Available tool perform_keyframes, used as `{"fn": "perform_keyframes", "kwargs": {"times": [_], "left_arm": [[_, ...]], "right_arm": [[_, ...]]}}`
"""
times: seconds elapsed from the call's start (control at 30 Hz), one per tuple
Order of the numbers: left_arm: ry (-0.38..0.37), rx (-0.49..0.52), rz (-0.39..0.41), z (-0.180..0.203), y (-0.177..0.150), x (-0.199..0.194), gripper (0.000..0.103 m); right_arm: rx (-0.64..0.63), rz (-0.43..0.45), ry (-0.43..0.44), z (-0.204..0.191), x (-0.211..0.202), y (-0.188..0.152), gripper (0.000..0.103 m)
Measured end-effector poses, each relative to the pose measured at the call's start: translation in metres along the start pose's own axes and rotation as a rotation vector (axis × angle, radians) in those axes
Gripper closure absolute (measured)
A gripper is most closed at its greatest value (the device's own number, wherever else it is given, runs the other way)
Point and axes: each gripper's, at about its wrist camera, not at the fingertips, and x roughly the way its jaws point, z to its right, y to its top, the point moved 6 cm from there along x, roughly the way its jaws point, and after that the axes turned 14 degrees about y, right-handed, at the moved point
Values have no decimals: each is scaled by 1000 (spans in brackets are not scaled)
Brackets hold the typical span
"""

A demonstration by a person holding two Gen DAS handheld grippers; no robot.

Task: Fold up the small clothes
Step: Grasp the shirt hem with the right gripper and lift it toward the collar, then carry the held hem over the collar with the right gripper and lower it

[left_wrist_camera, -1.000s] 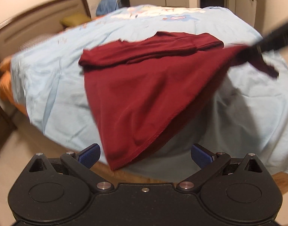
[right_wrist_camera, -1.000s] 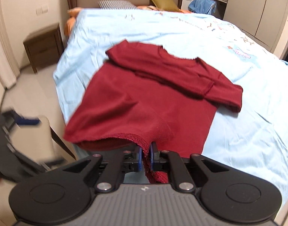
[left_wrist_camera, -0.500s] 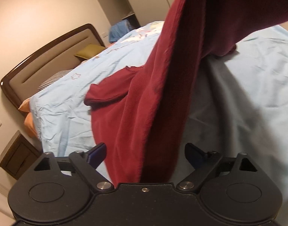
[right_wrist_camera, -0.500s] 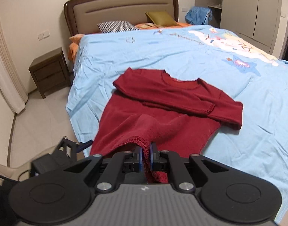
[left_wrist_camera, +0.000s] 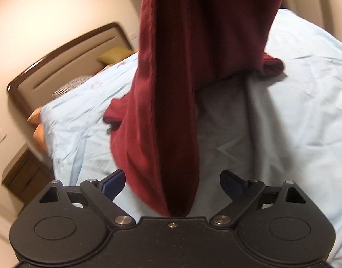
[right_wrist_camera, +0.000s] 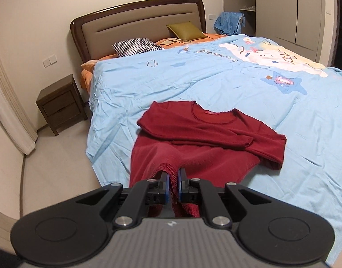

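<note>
One dark red sweater (right_wrist_camera: 206, 138) lies at frame centre on the light blue bedspread (right_wrist_camera: 215, 76), sleeves folded across the chest, neckline toward the headboard (right_wrist_camera: 137, 22). Right gripper (right_wrist_camera: 173, 184), low centre: blue pads pinched tight on the sweater's hem, lifting it. Left gripper (left_wrist_camera: 173, 183): fingers spread wide apart, the hanging red cloth draped between them, clamped by neither. Nightstand (right_wrist_camera: 59, 102) at left, beside the bed.
</note>
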Motion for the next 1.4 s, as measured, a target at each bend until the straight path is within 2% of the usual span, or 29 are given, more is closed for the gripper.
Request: {"fn": "perform_keyframes", "kwargs": {"times": [0.1,0.27,0.5,0.7,0.77,0.9,0.97,1.2,1.27,1.3,1.37,1.4], "left_arm": [[25,-26,-20,-7,10,0,10],[51,-64,-1,-14,30,3,5],[51,-150,-2,4,55,7,4],[206,-155,5,8,69,21,6],[219,-155,11,5,69,25,14],[200,-165,51,-12,56,26,24],[203,-156,64,-21,46,25,40],[175,-90,1,-36,6,32,47],[158,-84,-19,-40,0,34,70],[153,-86,-24,-45,-3,35,76],[147,-97,-20,-58,-5,36,95],[148,-91,-14,-64,-7,34,97]], "right_arm": [[-4,7,13,-2,1,21,95],[-27,2,34,-7,4,56,95],[-58,-70,48,-11,9,78,95],[-79,-126,87,-14,10,85,95],[-79,-133,96,-11,8,87,95],[-65,-130,113,-4,1,90,95],[-57,-123,118,1,-2,93,95],[7,-82,129,10,-10,94,95],[4,-75,122,9,-14,93,95],[-5,-74,115,8,-15,92,95],[-25,-77,99,7,-16,87,96],[-35,-80,91,7,-16,82,96]]}}
